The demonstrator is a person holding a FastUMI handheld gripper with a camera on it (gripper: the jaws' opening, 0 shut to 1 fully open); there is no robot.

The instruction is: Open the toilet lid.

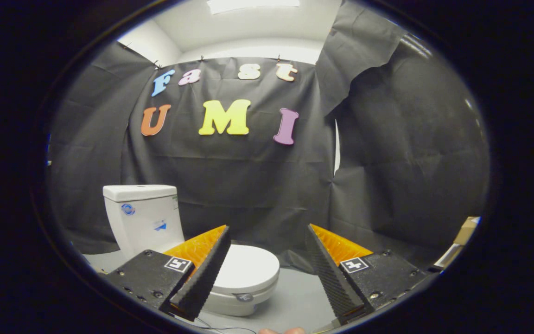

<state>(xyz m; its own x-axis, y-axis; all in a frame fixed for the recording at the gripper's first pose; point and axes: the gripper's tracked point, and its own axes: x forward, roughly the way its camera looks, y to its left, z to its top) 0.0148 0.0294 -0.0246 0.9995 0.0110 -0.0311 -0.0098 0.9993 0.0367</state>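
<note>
A white toilet stands on the grey floor ahead and to the left, its tank (143, 218) upright against the black cloth wall. Its white lid (248, 268) lies flat and closed on the bowl, partly hidden behind my left finger. My gripper (267, 236) is open, held above and short of the toilet, with nothing between the fingers. The left finger (204, 273) overlaps the lid's near left side in the view; the right finger (329, 273) is off to the lid's right over the floor. Orange backing shows behind both fingers.
Grey floor (297, 301) spreads around the bowl. Black cloth (387, 176) walls the booth behind and at the right. A cardboard box (465, 231) sits at the far right. A thin cable (220, 328) lies on the floor near me, and a fingertip (281, 330) shows below.
</note>
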